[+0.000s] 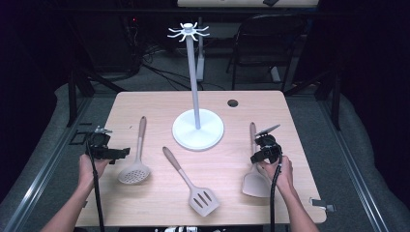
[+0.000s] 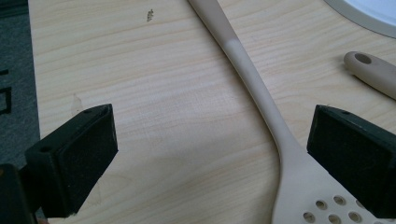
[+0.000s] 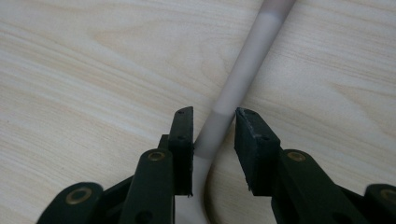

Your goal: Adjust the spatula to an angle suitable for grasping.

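Note:
Three beige utensils lie on the wooden table [image 1: 145, 104]: a round skimmer [image 1: 135, 164] at the left, a slotted spatula [image 1: 188, 183] in the middle and a solid spatula [image 1: 255, 181] at the right. My left gripper [image 1: 118, 153] hovers just left of the skimmer. It [image 2: 212, 140] is wide open, and the skimmer's handle [image 2: 252, 79] runs between the jaws close to the right one. My right gripper [image 1: 263, 152] is low over the solid spatula. Its jaws [image 3: 214, 121] straddle the spatula's handle [image 3: 243, 74] with a narrow gap, the spatula still flat on the table.
A white hook stand [image 1: 198, 130] with a tall pole rises at the table's centre back; its base edge [image 2: 369, 11] and the slotted spatula's handle end [image 2: 373, 72] lie past my left gripper. A cable hole [image 1: 232, 103] sits behind, a dark chair [image 1: 263, 43] beyond.

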The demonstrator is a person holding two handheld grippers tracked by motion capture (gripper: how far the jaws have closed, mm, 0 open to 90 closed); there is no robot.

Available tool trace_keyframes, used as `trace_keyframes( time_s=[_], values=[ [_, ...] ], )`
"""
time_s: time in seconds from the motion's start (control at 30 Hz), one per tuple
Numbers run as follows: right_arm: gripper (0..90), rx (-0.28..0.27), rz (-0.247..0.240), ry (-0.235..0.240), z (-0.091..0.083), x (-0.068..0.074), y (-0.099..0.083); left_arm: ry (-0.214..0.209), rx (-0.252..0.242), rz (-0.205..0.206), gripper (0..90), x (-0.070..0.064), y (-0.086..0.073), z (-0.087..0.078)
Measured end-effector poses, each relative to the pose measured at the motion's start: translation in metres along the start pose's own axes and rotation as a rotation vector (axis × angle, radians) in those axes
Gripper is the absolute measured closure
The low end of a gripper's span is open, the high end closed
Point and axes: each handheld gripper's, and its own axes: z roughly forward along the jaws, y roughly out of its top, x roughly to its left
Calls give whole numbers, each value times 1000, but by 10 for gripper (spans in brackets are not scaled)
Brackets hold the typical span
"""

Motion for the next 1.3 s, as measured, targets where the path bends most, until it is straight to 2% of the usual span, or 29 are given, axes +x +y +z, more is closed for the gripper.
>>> trace_keyframes(
  time_s=[0.07,0.13,0.2,0.23,0.33,0.37,0.4,0.57,0.77,0.87,0.93,1.13,1.17,1.2,1.27,1.3],
  values=[
    [701,26,-31,-14,-2,2,1,0,0,6,19,-1,0,1],
    [742,6,-33,-21,-2,5,-1,-4,0,9,20,-1,0,0],
    [871,19,-69,-18,-7,7,0,-2,-7,8,20,-1,0,0],
    [871,19,-84,-43,-8,9,-1,-4,-3,8,20,-1,0,0],
    [785,35,-82,-39,-8,8,-3,-5,-3,10,20,-3,1,1],
    [752,16,-65,-33,-7,7,-4,-6,-5,12,20,-4,1,1],
    [738,29,-69,-24,-8,6,-4,-6,-7,15,21,-4,1,1],
    [687,13,-43,-23,-2,5,1,-5,-3,17,21,-5,2,2],
    [679,17,-40,-77,4,6,8,-8,-3,17,21,-6,2,3],
    [669,13,-34,-78,8,7,9,-9,-3,17,21,-6,2,3],
    [672,33,-42,-90,8,6,10,-14,-1,22,21,-6,2,3],
    [691,38,-16,-57,9,2,10,-23,1,26,21,-6,2,3],
    [698,21,0,-48,10,2,9,-20,0,28,21,-6,2,3],
    [705,36,-7,-34,9,2,9,-18,-3,27,21,-5,2,3],
    [722,60,-30,-35,7,3,9,-25,3,22,21,-4,2,3],
    [734,51,-22,-19,8,5,8,-17,-5,21,21,-4,1,3]
  ],
)
